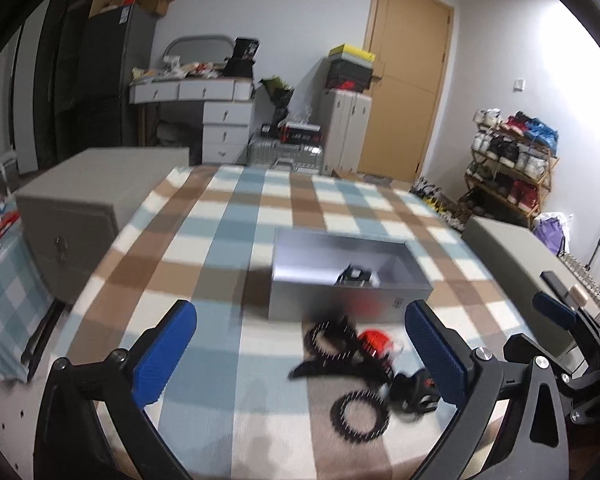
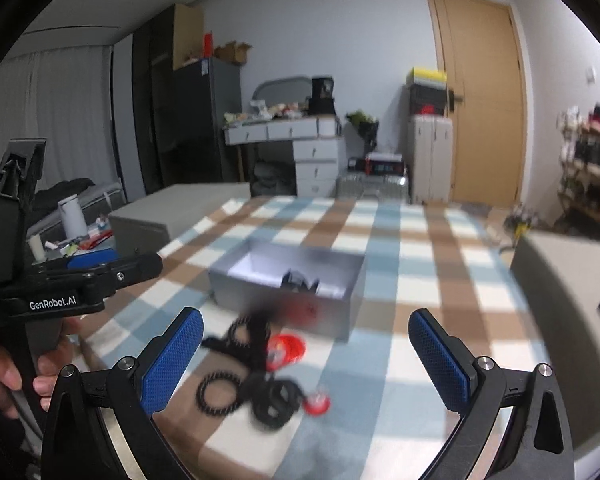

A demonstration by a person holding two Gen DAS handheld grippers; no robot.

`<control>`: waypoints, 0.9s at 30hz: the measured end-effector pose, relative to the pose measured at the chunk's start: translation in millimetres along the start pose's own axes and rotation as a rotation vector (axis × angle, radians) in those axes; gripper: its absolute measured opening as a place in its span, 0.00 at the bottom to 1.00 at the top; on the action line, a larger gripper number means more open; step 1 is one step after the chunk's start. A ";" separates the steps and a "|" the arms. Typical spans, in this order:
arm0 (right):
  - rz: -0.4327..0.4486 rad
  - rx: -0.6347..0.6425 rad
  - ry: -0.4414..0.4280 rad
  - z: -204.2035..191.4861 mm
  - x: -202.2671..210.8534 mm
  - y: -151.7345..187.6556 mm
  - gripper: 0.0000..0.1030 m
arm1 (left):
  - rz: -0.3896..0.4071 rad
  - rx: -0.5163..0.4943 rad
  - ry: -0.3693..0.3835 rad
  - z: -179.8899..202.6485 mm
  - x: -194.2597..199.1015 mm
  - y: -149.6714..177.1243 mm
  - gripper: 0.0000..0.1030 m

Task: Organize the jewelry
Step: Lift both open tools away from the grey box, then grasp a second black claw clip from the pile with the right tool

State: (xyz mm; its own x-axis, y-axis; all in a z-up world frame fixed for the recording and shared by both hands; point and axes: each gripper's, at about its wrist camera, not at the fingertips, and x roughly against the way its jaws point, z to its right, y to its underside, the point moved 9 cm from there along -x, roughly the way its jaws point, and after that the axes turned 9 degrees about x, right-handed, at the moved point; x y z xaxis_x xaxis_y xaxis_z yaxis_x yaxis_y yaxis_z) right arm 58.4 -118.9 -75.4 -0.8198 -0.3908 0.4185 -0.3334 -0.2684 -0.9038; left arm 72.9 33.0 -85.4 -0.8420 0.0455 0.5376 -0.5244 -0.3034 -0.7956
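A grey open box (image 1: 332,292) stands on the checked tablecloth with one dark piece (image 1: 354,274) inside; it also shows in the right wrist view (image 2: 260,300). In front of it lies a blurred pile of jewelry (image 1: 356,356): black beaded bracelets (image 1: 360,414) and red pieces (image 1: 374,340). The pile shows in the right wrist view (image 2: 260,372) too. My left gripper (image 1: 300,352) is open and empty, just before the pile. My right gripper (image 2: 306,360) is open and empty, with the pile between and ahead of its fingers.
A grey cabinet (image 1: 84,216) stands left of the table and a grey block (image 1: 532,264) at the right. The other gripper shows at each view's edge (image 1: 560,312) (image 2: 80,280). Drawers, a door and a shoe rack lie behind.
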 end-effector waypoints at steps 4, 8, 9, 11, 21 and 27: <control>-0.054 -0.060 -0.059 -1.8 -11.3 25.8 1.00 | -0.051 0.009 -0.018 -8.5 -5.1 19.8 0.99; -0.092 -0.091 -0.085 -4.4 -22.4 42.2 1.00 | -0.101 0.032 -0.013 -14.6 -9.8 34.1 0.99; -0.101 -0.096 -0.094 -5.6 -25.0 44.7 1.00 | -0.107 0.035 -0.013 -15.0 -10.1 35.8 0.99; -0.129 -0.113 -0.123 -9.0 -32.9 51.6 1.00 | -0.115 0.033 -0.015 -14.8 -10.0 38.7 0.99; -0.206 -0.168 -0.163 -22.2 -56.2 72.6 0.68 | -0.106 -0.012 -0.035 -10.9 -5.1 41.5 0.99; -0.208 -0.115 -0.104 -26.1 -60.8 69.3 0.66 | -0.115 -0.016 -0.034 -13.0 -7.3 41.8 0.99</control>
State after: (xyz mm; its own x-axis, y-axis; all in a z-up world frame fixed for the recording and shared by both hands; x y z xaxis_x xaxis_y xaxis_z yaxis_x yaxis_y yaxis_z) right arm 72.9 -90.9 -165.8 -0.6774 -0.4281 0.5983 -0.5457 -0.2529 -0.7989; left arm 55.5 32.4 -126.3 -0.7713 0.0473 0.6348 -0.6197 -0.2832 -0.7319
